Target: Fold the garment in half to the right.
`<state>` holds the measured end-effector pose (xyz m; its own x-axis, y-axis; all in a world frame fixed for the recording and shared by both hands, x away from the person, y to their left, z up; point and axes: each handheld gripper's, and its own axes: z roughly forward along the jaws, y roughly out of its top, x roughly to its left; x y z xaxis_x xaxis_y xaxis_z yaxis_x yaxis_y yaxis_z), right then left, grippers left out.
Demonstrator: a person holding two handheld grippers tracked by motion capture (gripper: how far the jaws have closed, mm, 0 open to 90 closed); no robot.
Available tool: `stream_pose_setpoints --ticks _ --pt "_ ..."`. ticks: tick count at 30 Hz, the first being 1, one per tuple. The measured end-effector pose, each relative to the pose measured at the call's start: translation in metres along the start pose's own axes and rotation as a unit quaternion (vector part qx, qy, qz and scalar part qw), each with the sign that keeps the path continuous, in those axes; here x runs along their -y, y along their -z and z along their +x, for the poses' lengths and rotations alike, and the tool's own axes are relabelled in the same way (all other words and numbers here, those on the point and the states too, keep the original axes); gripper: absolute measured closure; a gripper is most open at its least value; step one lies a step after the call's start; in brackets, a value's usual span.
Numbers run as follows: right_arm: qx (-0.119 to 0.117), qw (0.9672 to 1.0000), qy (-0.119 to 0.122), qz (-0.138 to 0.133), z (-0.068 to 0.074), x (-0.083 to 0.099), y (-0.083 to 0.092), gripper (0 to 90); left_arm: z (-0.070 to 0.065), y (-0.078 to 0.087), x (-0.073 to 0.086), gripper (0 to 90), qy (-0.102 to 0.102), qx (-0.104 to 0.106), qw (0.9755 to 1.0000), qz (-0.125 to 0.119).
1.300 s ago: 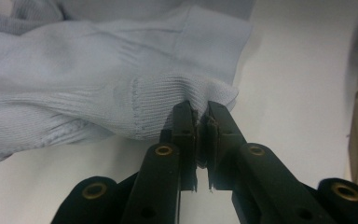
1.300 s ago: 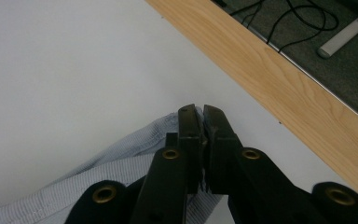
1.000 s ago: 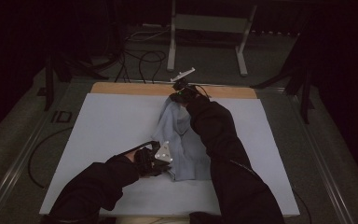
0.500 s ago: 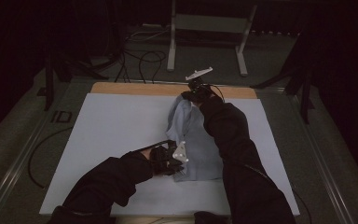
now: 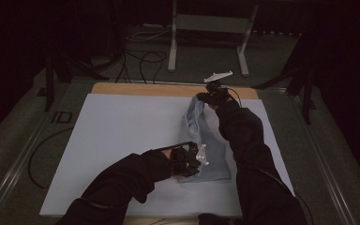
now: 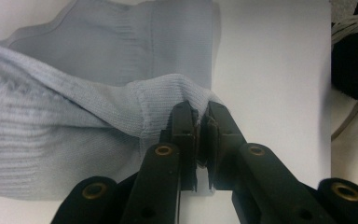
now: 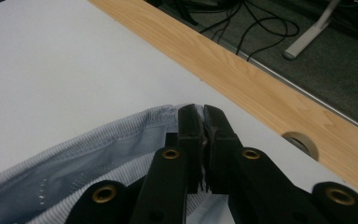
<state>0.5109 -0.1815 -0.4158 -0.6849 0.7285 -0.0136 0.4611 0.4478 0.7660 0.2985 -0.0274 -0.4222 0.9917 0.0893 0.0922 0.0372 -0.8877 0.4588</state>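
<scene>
Sleeves of dark cloth enter from the near edge of the table (image 5: 98,140), our two arms reaching over its pale sheet. Our left tongs (image 5: 192,160) sit closest, toward the near edge and right of centre, clenched on a fold of a pale blue knitted garment (image 5: 206,140). In the left gripper view the black jaws of these tongs (image 6: 198,122) pinch a ribbed hem of the cloth (image 6: 74,121), lifting it into a small ridge while the rest lies flat on the sheet. The garment stretches away from us in a long strip toward the far edge of the table. There our right tongs (image 5: 205,97) grip its other end, just short of the bare wooden strip (image 5: 140,89) along the far edge. In the right gripper view those tongs (image 7: 203,122) are closed on the ribbed edge of the cloth (image 7: 98,154), with the wood (image 7: 242,70) close beyond. Past the table, cables (image 5: 140,56) lie on the floor beside a grey metal stand (image 5: 211,23).
</scene>
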Motion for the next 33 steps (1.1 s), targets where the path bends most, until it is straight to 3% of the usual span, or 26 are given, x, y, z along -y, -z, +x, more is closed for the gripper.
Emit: stream_pose_setpoints --ticks 9,16,24,33 --pt "0.005 0.9999 -0.012 -0.008 -0.017 0.015 0.009 87.2 0.003 -0.012 -0.033 84.2 -0.024 0.007 0.9996 0.015" --pt "0.004 0.9997 -0.023 -0.011 -0.03 0.028 0.011 87.2 0.005 -0.032 -0.059 84.1 -0.032 0.01 0.9993 0.017" --pt "-0.001 0.9995 -0.029 -0.011 -0.042 0.043 0.008 87.1 0.006 -0.052 -0.071 83.9 -0.029 0.017 0.9992 0.021" --pt "-0.004 0.9993 -0.036 -0.007 -0.052 0.063 0.0 87.0 0.006 -0.076 -0.079 83.7 -0.014 0.005 0.9993 0.033"
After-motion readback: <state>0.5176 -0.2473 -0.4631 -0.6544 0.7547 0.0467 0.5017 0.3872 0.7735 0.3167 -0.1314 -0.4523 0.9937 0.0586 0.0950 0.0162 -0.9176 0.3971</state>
